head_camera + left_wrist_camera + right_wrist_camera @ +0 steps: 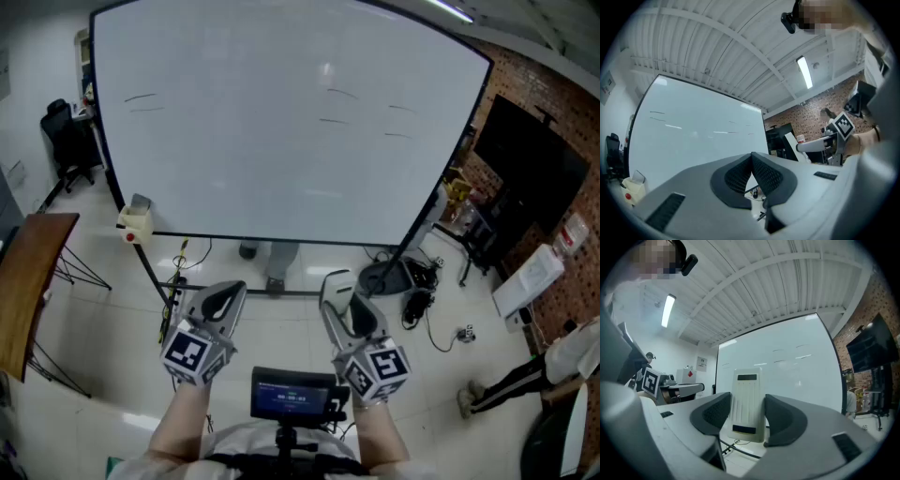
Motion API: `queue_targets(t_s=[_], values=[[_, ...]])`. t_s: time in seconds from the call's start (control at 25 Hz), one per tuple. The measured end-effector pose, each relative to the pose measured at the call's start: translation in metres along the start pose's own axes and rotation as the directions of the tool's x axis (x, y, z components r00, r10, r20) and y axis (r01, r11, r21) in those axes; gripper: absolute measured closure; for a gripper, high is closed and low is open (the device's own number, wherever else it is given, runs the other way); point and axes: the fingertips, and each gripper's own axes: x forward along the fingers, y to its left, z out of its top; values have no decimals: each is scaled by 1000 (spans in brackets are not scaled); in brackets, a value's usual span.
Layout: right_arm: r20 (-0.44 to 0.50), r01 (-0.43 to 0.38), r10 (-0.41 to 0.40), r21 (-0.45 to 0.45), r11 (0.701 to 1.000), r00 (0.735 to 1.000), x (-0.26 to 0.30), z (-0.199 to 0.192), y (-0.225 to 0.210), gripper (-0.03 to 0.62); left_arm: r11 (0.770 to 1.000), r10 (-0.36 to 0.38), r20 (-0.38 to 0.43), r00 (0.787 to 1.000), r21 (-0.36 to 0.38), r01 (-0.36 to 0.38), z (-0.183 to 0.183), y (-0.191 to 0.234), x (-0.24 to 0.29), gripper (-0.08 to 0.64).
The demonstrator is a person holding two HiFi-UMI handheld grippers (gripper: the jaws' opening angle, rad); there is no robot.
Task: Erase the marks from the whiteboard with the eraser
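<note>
A large whiteboard (281,131) on a stand fills the upper head view, with a few short dark marks (142,97) at its left and more marks (337,92) at centre right. My right gripper (339,302) is shut on a white eraser (747,404), held upright between its pads, well short of the board. My left gripper (223,298) is shut with nothing in it; its pads (740,176) touch. The board (693,136) and the faint marks (787,351) show in both gripper views.
A pale container (136,223) sits at the board's lower left corner. A wooden table (28,281) stands at left, an office chair (64,141) behind it. Cables (412,281) lie on the floor at right, near a dark screen (530,169). A person's legs (506,380) show at right.
</note>
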Motion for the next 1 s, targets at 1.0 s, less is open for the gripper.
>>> queue_targets(t_s=[1.0], values=[[80, -98, 100, -33, 995, 992, 200, 32, -139, 351, 996, 50, 30, 998, 68, -52, -19, 119, 185, 563]])
